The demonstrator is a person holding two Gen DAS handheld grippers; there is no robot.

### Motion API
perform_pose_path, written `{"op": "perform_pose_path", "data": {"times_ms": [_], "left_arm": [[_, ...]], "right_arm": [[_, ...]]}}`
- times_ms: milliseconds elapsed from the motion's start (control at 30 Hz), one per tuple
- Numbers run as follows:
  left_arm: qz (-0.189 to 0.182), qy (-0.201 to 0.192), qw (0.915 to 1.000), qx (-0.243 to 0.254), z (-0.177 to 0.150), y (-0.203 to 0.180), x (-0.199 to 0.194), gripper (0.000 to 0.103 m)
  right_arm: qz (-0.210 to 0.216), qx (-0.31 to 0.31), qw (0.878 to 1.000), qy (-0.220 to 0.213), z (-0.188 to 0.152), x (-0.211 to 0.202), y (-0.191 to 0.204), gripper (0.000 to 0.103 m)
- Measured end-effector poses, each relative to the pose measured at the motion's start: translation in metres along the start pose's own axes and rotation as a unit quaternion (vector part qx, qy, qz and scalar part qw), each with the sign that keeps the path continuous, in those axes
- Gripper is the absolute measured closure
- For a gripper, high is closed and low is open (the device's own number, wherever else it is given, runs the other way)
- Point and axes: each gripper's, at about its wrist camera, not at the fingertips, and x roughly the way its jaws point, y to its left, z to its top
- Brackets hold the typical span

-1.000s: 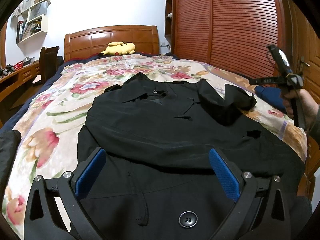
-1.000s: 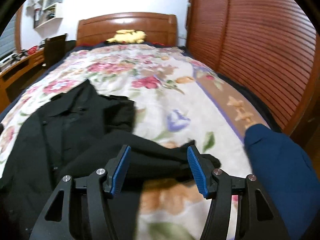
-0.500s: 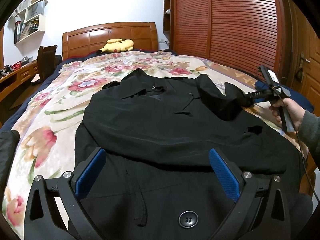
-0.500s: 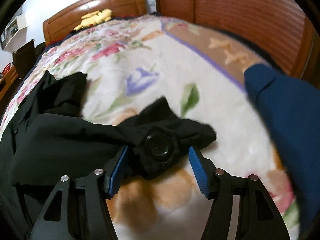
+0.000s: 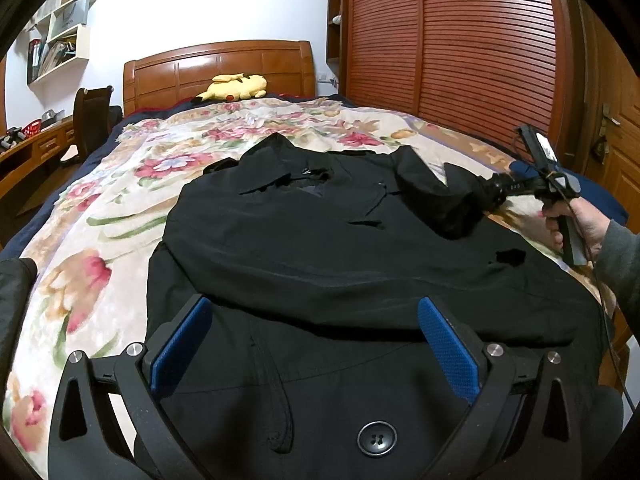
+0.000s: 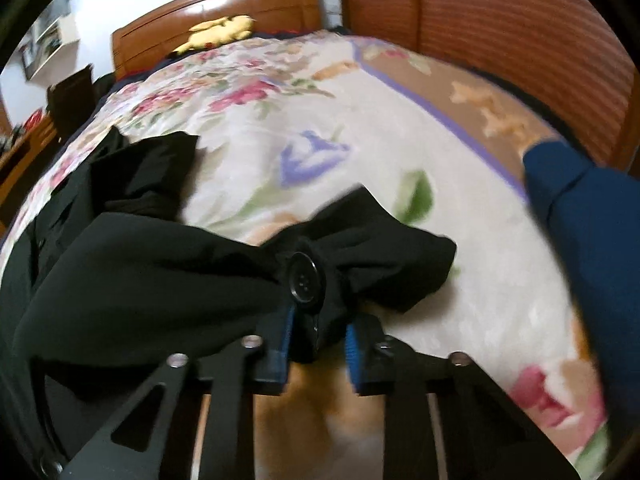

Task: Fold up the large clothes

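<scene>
While your right gripper (image 6: 316, 332) was closing on the cuff (image 6: 360, 264) of the coat (image 5: 320, 248), its blue pads had the bunched black cloth between them, a button (image 6: 306, 278) just above the pinch. In the left wrist view that gripper sat at the far right, your hand (image 5: 572, 220) on its grip, the sleeve (image 5: 436, 196) running from it back toward the coat's shoulder. So the sleeve's long axis lay across the bed, from the right edge inward and leftward to the body of the coat, and any fold of it, by my reading, had to travel that way, over the chest. Your right hand was the nearer one by far; the cuff was already in it.

Your left gripper (image 5: 316, 356) hung over the near hem with its jaws wide apart and nothing between the pads, a large button (image 5: 377, 439) below it. The coat lay flat, collar toward the headboard (image 5: 216, 68), hem toward you, lengthwise along the bed.

Under it was a floral blanket (image 5: 100, 216), soft enough that the cloth could drag and wrinkle. A blue garment (image 6: 592, 240) lay just right of the cuff. A yellow plush (image 5: 236, 86) rested by the headboard, a slatted wardrobe (image 5: 480, 48) stood on the right, shelves (image 5: 60, 44) and a desk (image 5: 28, 152) on the left
</scene>
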Motion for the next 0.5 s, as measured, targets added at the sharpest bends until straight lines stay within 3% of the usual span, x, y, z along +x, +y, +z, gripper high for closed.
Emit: {"op": "perform_pose_path", "data": {"times_ms": [233, 500], "left_arm": [[-0.002, -0.011, 0.9999, 0.002, 0.000, 0.002, -0.007, 0.000], [0.014, -0.021, 0.9996, -0.009, -0.004, 0.022, -0.021, 0.000]], "right_arm": [[0.040, -0.067, 0.995, -0.067, 0.013, -0.062, 0.055, 0.088], [0.117, -0.162, 0.972, -0.125, -0.001, -0.129, 0.148, 0.089]]}}
